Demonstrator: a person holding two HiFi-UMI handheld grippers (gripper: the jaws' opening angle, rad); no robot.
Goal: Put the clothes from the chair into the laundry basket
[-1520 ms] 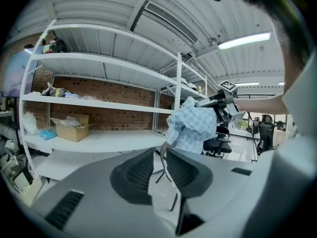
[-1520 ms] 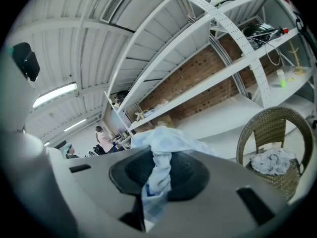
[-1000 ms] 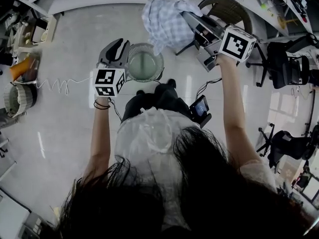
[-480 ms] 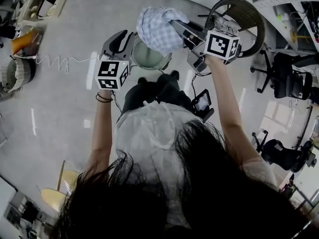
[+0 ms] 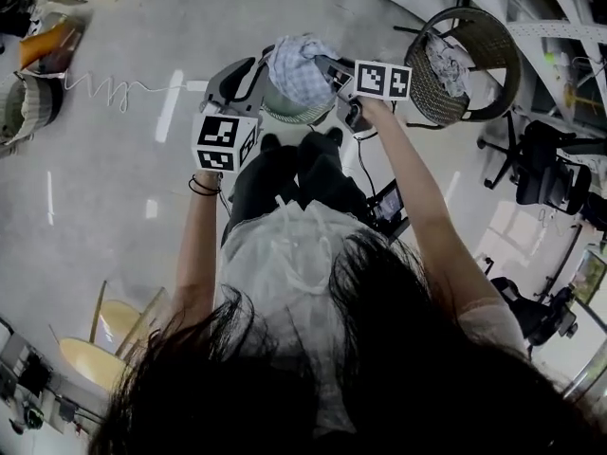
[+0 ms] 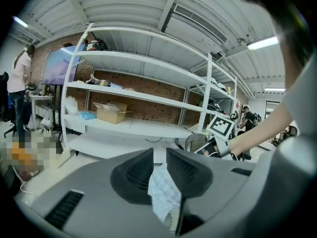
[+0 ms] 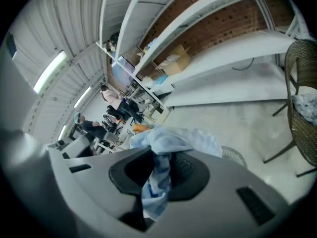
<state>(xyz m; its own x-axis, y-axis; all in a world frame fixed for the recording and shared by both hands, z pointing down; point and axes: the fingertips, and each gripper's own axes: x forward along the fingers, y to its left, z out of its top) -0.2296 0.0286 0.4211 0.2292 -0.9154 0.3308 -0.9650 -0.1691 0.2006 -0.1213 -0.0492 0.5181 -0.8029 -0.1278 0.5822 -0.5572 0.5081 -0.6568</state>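
A pale blue checked cloth (image 5: pixel 296 64) hangs over the round mesh laundry basket (image 5: pixel 292 117) on the floor ahead of me. My right gripper (image 5: pixel 327 64) is shut on it; in the right gripper view the cloth (image 7: pixel 173 140) bunches between the jaws of that gripper (image 7: pixel 161 165), with the basket (image 7: pixel 232 155) just beyond. My left gripper (image 5: pixel 248 69) is at the basket's left rim, jaws close together, gripping nothing. Through their slit (image 6: pixel 159 157) the hanging cloth (image 6: pixel 162 190) shows. The wicker chair (image 5: pixel 474 22) stands at the right with more clothes (image 5: pixel 446 60) in it.
Black office chairs (image 5: pixel 550 169) stand at the far right. A wooden stool (image 5: pixel 104 349) is at the lower left, a coiled cable (image 5: pixel 104 88) and a woven bin (image 5: pixel 28 112) at the left. White shelving (image 6: pixel 138 128) lines the brick wall, and a person (image 6: pixel 20 78) stands far off.
My right gripper has come down and in with the checked cloth, from high above the floor to just over the basket. The left gripper has sunk a little toward the basket's left rim.
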